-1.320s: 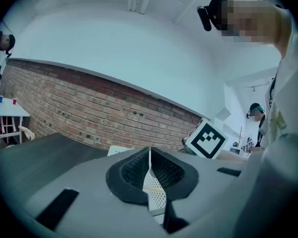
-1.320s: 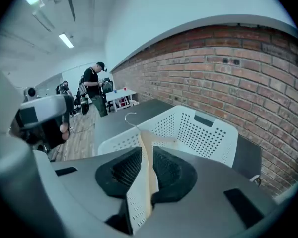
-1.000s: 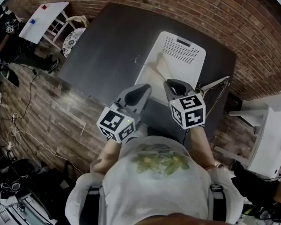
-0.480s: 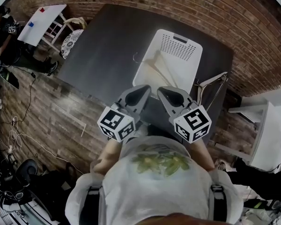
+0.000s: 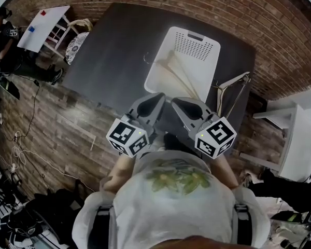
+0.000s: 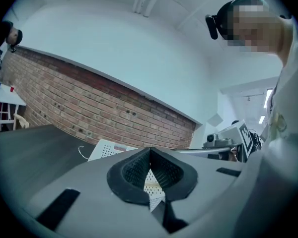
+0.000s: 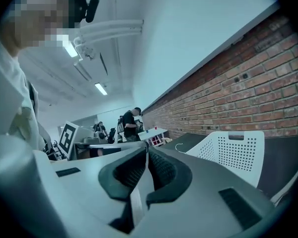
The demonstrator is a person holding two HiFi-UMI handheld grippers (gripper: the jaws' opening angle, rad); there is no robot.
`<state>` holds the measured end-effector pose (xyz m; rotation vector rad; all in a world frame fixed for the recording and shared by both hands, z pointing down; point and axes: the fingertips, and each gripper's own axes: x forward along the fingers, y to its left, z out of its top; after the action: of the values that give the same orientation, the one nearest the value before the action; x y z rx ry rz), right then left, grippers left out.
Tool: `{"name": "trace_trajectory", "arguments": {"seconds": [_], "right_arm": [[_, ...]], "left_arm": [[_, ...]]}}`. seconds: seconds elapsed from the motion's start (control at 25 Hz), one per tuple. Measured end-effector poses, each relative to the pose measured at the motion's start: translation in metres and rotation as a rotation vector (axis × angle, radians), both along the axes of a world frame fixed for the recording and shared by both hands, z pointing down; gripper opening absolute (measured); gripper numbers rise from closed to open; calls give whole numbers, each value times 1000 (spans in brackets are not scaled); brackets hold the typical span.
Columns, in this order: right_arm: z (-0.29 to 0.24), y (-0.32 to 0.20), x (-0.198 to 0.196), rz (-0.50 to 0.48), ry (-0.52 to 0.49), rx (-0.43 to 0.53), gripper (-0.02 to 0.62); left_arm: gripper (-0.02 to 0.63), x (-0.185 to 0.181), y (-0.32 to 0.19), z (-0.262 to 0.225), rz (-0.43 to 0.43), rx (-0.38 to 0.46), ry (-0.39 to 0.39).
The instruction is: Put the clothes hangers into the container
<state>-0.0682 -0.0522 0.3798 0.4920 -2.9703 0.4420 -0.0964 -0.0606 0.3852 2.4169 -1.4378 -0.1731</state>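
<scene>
A white perforated basket stands on the dark table and holds pale wooden hangers. A wire hook pokes out past its left wall. Another wooden hanger lies at the table's right edge, partly over it. My left gripper and right gripper hover side by side just short of the basket's near end, both shut and empty. The left gripper looks at the basket over its tips. From the right gripper the basket shows to the right.
A brick wall runs behind the table. At the far left are a small white table, a chair and a person. White furniture stands to the right. Cables lie on the wooden floor.
My right gripper has swung its tips to the left, towards the left gripper, and drawn back a little from the basket. The left gripper has hardly moved.
</scene>
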Motion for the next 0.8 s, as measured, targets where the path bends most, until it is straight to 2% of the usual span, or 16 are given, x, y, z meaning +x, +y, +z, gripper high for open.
{"name": "trace_trajectory", "arguments": {"seconds": [0.12, 0.32, 0.8], "right_arm": [[2, 3, 7, 6, 15, 41, 37], [15, 2, 25, 97, 117, 105, 37], [42, -11, 86, 307, 162, 50, 38]], "left_arm": [[28, 7, 4, 3, 12, -7, -26], [29, 23, 9, 7, 49, -14, -30], [29, 64, 8, 23, 167, -46, -18]]}}
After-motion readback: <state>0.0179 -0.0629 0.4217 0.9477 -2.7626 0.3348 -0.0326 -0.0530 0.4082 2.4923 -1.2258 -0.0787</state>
